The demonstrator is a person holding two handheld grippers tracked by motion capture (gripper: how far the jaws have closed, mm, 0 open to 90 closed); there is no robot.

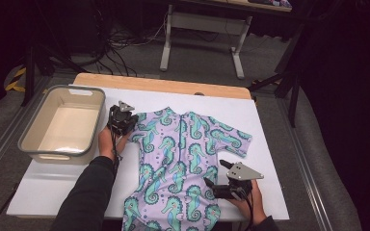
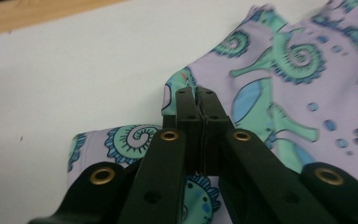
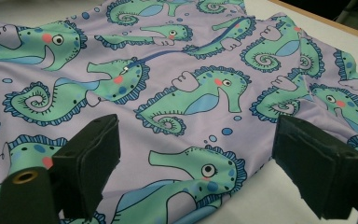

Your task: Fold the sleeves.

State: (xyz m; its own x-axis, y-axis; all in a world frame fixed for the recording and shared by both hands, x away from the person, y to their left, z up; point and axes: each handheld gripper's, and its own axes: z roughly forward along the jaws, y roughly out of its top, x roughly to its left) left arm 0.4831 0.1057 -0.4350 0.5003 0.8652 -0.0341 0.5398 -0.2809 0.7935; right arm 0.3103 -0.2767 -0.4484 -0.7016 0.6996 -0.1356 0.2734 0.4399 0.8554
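A lilac child's swimsuit (image 1: pixel 183 154) printed with green seahorses lies flat on the white table cover, neck end away from me. My left gripper (image 1: pixel 128 126) sits at its left sleeve; in the left gripper view the jaws of that gripper (image 2: pixel 196 95) are pressed together on a pinched fold of the sleeve (image 2: pixel 177 81). At the suit's lower right side my right gripper (image 1: pixel 216 173) stands open. In the right gripper view the two pads of that gripper (image 3: pixel 198 144) are wide apart just above the fabric (image 3: pixel 168 70), and its edge lies between them untouched.
A beige plastic tub (image 1: pixel 53 156) stands empty at the left of the table, close to my left hand. The white cover (image 1: pixel 270 144) is bare to the right of the suit. A wooden table edge (image 1: pixel 164 84) runs along the far side, with desk legs and cables beyond.
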